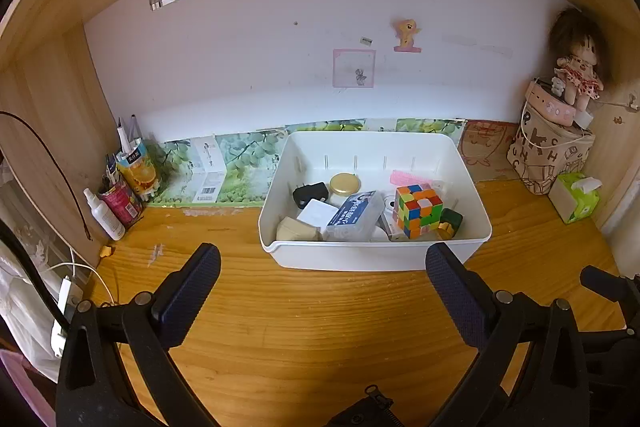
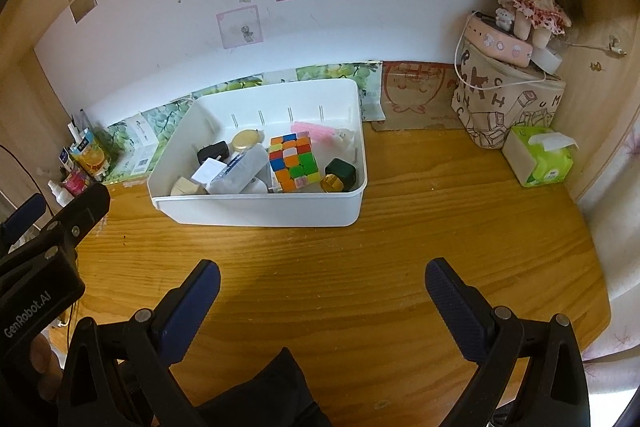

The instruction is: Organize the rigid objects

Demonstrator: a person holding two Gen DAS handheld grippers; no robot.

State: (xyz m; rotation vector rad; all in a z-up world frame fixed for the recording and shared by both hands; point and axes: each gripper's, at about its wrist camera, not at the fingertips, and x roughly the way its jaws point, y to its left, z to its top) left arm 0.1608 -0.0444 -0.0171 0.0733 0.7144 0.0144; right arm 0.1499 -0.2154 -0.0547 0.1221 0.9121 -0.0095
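- The left gripper (image 1: pixel 322 263) stands wide open and holds nothing; its two dark blue pads (image 1: pixel 192 287) hang over bare wood near the front edge of the desk (image 1: pixel 320 327).
- The right gripper (image 2: pixel 322 281) is also spread wide and empty, over the front part of the desk, to the right of the left one.
- Straight ahead of both grippers stands the white bin (image 1: pixel 376 259), toward the back edge of the desk, with its long axis running left to right along the wall.
- From the left wrist view the bin's front wall is just beyond the fingertips, so the left gripper seems nearer; from the right wrist view the bin lies ahead and a little to the left, with more bare wood between.
- Inside the bin lie the rigid things: a colour cube (image 1: pixel 418 213) on the right side, a dark green block (image 1: pixel 451 221) in the front right corner, a clear plastic box (image 1: pixel 354 215) in the middle, a black plug (image 1: pixel 310 193) and a gold lid (image 1: pixel 345 183) toward the back left.
- No loose object shows on the desk before the bin, so the task looks nearly finished.
- A tissue pack (image 2: pixel 538 157) and a printed bag (image 2: pixel 508 107) with a doll (image 2: pixel 528 3) on top stay at the back right corner; bottles (image 1: pixel 120 195) stand at the back left corner.
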